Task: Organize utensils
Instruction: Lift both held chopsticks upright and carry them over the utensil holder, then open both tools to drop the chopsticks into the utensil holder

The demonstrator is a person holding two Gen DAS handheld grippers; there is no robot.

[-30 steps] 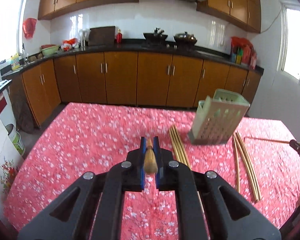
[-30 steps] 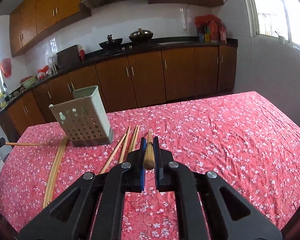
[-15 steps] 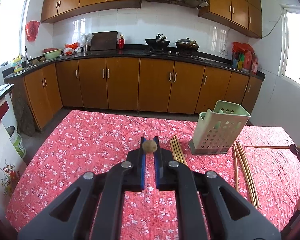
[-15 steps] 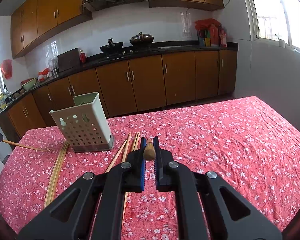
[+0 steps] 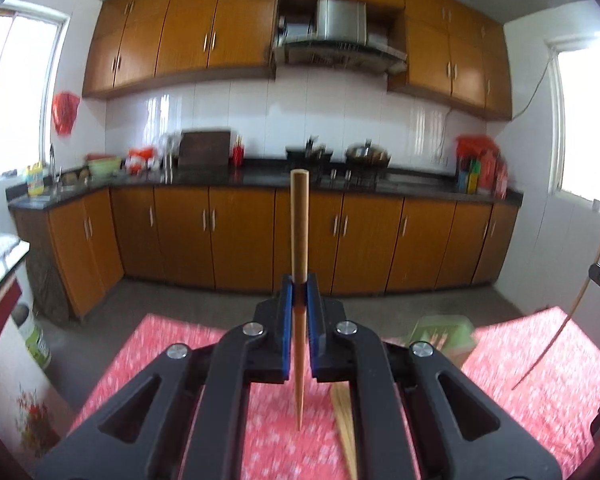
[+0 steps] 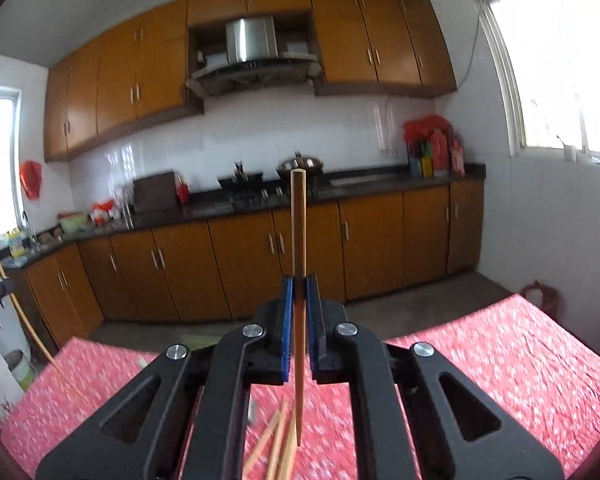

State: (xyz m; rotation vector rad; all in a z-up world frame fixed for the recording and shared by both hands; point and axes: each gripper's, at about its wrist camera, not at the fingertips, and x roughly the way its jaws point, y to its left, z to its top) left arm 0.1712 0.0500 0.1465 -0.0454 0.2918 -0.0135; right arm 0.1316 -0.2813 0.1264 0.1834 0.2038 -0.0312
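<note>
My left gripper (image 5: 299, 284) is shut on a wooden chopstick (image 5: 299, 232) that stands upright, thick end up. My right gripper (image 6: 299, 285) is shut on another wooden chopstick (image 6: 298, 224), also upright. The pale green perforated utensil holder (image 5: 444, 336) shows blurred below and right of the left gripper, partly hidden by it. Loose chopsticks (image 5: 346, 428) lie on the red floral tablecloth (image 5: 540, 372) under the left gripper. More loose chopsticks (image 6: 278, 444) lie below the right gripper. The right gripper's chopstick also shows at the right of the left wrist view (image 5: 572, 312).
Brown kitchen cabinets (image 5: 240, 236) and a dark counter (image 5: 204, 178) stand beyond the table's far edge. The table's far edge (image 6: 112, 350) lies close below both grippers. A white appliance (image 5: 4, 320) stands at the left.
Both grippers have tilted up and risen, so the chopsticks now stand upright and the view shows the kitchen wall instead of the table. Both stay shut on their chopsticks.
</note>
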